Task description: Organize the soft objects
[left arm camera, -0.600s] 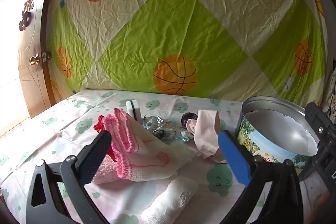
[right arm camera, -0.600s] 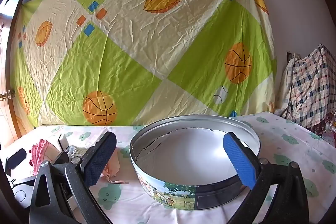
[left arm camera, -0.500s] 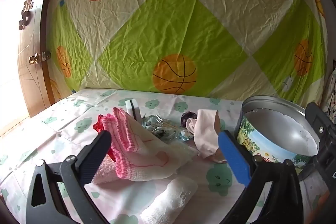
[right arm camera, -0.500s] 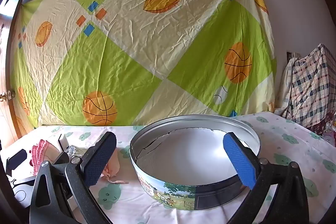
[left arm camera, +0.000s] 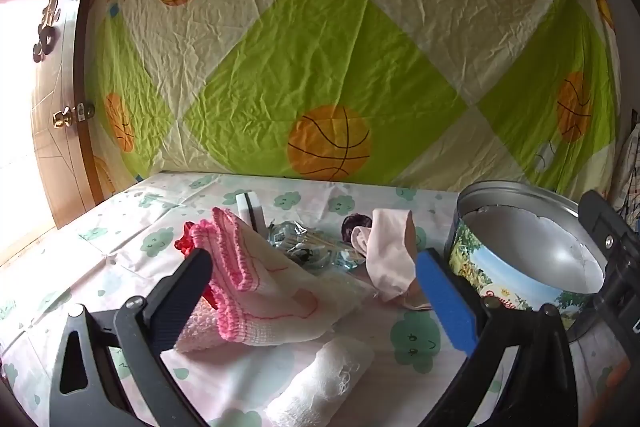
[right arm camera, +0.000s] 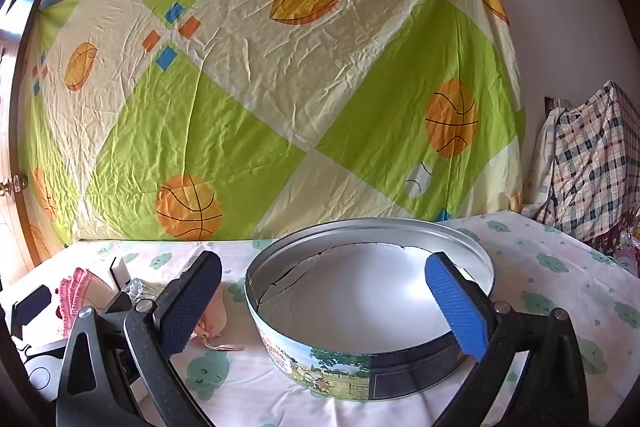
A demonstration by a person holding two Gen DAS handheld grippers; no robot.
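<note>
A pile of soft things lies on the cloud-print cloth: a white glove with a pink knit cuff [left arm camera: 256, 291], a red item [left arm camera: 186, 241] behind it, a pale pink sock [left arm camera: 390, 251], and a white gauze roll [left arm camera: 320, 387] at the front. My left gripper [left arm camera: 316, 303] is open and empty, its jaws either side of the glove. A round tin [right arm camera: 368, 303], open and empty, stands to the right; it also shows in the left wrist view [left arm camera: 528, 255]. My right gripper [right arm camera: 324, 307] is open and empty, just in front of the tin.
A crinkled clear wrapper [left arm camera: 304, 247] and a white block [left arm camera: 250, 211] lie behind the glove. A sports-print sheet [left arm camera: 320, 47] hangs on the wall behind. A wooden door [left arm camera: 52, 107] stands at the left. A plaid cloth pile [right arm camera: 592, 163] sits at the far right.
</note>
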